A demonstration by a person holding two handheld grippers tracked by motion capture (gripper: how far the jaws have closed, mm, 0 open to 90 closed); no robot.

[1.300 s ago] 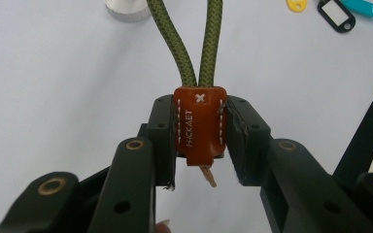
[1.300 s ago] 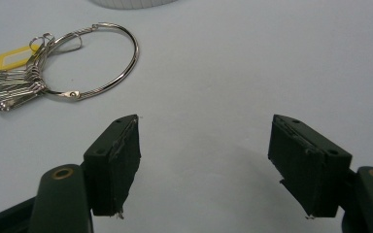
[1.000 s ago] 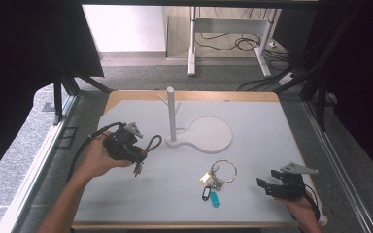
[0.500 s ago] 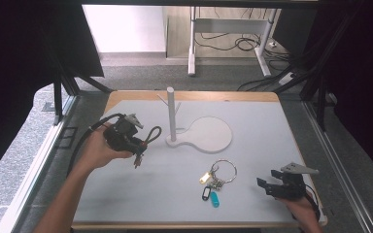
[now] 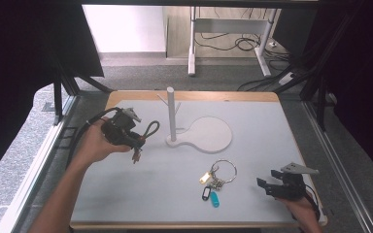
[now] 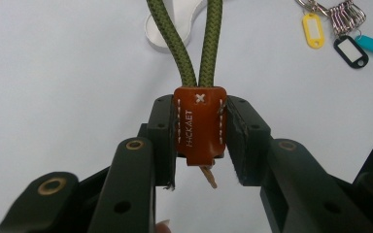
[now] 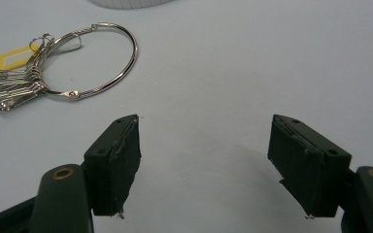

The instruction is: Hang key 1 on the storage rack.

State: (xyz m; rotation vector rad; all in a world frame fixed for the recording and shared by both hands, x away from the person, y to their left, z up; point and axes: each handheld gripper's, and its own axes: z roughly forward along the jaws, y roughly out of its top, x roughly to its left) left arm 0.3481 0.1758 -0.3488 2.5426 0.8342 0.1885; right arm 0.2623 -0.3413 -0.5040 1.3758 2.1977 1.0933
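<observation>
Left gripper (image 6: 199, 141) clamps leather tab (image 6: 199, 124) stamped "HICKAET".

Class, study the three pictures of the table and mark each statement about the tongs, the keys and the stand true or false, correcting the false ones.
1. The left tongs grip a brown leather tab on a green cord loop. True.
2. The right tongs hold the key ring. False: they are open and empty.
3. The key ring hangs on the white stand. False: it lies on the table.
4. A yellow tag is on the key ring. True.
</observation>
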